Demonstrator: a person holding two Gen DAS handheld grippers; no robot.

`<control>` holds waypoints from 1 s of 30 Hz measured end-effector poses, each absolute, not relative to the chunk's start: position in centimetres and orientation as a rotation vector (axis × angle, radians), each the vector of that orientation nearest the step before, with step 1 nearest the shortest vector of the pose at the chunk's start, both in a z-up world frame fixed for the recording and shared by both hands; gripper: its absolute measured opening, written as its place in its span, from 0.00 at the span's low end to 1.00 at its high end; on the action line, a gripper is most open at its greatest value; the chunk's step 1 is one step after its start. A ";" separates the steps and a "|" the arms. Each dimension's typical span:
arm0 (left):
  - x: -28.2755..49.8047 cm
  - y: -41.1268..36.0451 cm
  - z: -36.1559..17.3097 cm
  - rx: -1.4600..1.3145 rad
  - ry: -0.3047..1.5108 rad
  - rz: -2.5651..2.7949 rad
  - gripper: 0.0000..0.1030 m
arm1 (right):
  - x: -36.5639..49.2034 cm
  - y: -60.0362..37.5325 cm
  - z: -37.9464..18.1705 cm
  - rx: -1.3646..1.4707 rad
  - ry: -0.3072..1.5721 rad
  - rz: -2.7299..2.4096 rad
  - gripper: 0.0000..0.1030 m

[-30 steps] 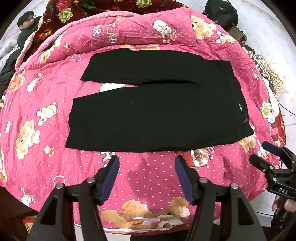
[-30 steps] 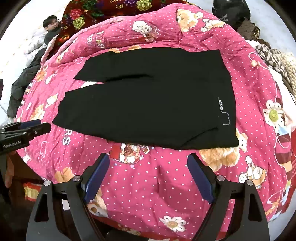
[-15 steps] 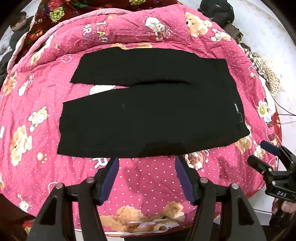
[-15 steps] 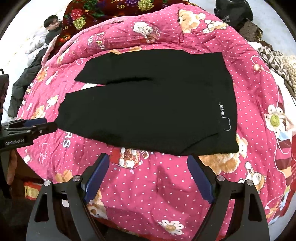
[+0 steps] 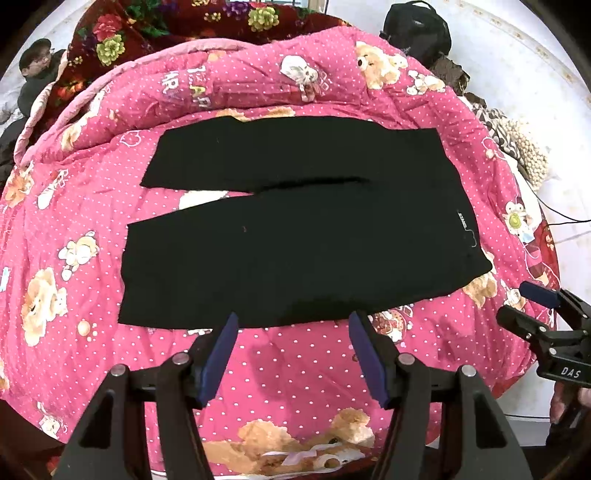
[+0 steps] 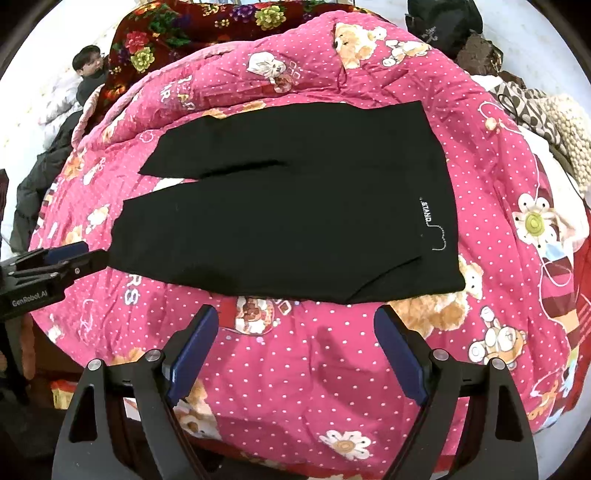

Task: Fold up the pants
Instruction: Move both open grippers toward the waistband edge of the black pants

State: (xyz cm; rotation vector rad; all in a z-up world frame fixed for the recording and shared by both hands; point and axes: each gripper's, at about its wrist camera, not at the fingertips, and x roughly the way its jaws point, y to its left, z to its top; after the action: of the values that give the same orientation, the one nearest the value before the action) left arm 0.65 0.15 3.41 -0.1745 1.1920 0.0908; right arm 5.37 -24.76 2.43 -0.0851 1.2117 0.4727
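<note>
Black pants (image 5: 303, 236) lie flat on a pink polka-dot quilt (image 5: 295, 369), legs pointing left, waistband at the right with a small white logo (image 6: 426, 214). They also show in the right wrist view (image 6: 295, 221). My left gripper (image 5: 293, 321) is open and empty, hovering just above the near edge of the near leg. My right gripper (image 6: 295, 317) is open and empty, just in front of the near edge close to the waistband corner. Each gripper shows in the other's view: the right one (image 5: 532, 310) and the left one (image 6: 77, 258).
A dark red floral blanket (image 5: 166, 33) lies at the back. A black bag (image 5: 417, 33) and patterned clothes (image 5: 517, 147) sit at the back right. A person (image 6: 88, 70) lies at the back left. The quilt drops off at the near edge.
Both grippers have moved forward toward the near edge of the pants. The left gripper's fingertips now reach the near leg's edge. The pants have not moved.
</note>
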 end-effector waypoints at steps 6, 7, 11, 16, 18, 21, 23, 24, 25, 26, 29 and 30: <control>-0.1 0.2 3.6 -0.178 1.177 0.094 0.63 | 4.8 -24.4 2.6 -0.107 1.210 0.465 0.83; -0.1 0.2 3.6 -0.180 1.175 0.094 0.63 | 4.6 -24.4 2.7 -0.112 1.206 0.464 0.83; -0.6 0.0 3.7 -0.191 1.168 0.092 0.63 | 4.1 -24.5 3.1 -0.133 1.188 0.459 0.83; -1.1 -0.3 3.6 -0.195 1.177 0.096 0.58 | 3.7 -24.8 3.5 -0.141 1.178 0.455 0.84; -1.3 -0.4 3.5 -0.192 1.180 0.104 0.58 | 3.6 -24.9 3.5 -0.139 1.179 0.455 0.84; -1.7 -0.4 3.4 -0.191 1.187 0.118 0.58 | 3.5 -24.9 3.3 -0.138 1.186 0.462 0.84; -1.9 -0.3 3.3 -0.195 1.192 0.124 0.58 | 3.5 -24.8 3.2 -0.139 1.190 0.472 0.84; -1.9 -0.2 3.3 -0.199 1.193 0.125 0.58 | 3.6 -24.7 3.1 -0.140 1.193 0.478 0.84; -1.9 -0.2 3.3 -0.201 1.193 0.127 0.58 | 3.6 -24.6 3.0 -0.142 1.195 0.484 0.84; -1.9 -0.1 3.4 -0.204 1.194 0.128 0.58 | 3.7 -24.5 3.0 -0.144 1.198 0.493 0.84; -1.7 -0.1 3.4 -0.210 1.195 0.132 0.58 | 4.0 -24.2 3.0 -0.146 1.198 0.507 0.84; -1.6 -0.1 3.4 -0.211 1.194 0.133 0.58 | 4.1 -24.2 3.0 -0.146 1.198 0.510 0.84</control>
State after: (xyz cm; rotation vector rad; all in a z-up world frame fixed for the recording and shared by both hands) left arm -1.64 -0.11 3.41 -0.2107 1.1940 0.1330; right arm 4.12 -24.20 2.98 -0.1459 1.1982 0.5096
